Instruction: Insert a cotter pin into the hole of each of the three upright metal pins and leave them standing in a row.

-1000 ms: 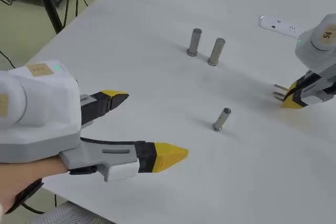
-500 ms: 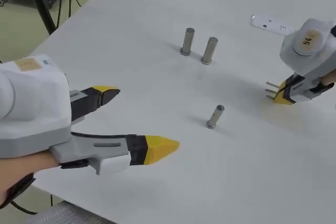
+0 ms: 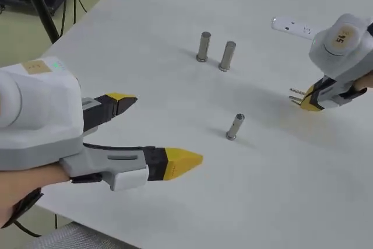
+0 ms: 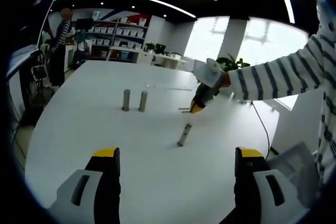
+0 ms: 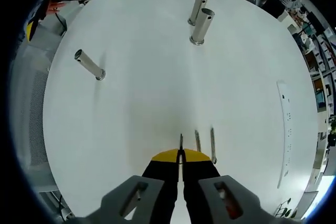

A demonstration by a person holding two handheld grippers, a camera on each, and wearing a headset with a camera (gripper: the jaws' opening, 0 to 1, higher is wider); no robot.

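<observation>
Cotter pins: heads hidden inside my right hand-held gripper.
Metal pins: holes too small for me to tell.

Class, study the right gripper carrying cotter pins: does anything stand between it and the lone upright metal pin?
Nothing visible does. Bare table lies between the right gripper, shut on the cotter pins, and the lone metal pin; the other two pins stand farther off.
</observation>
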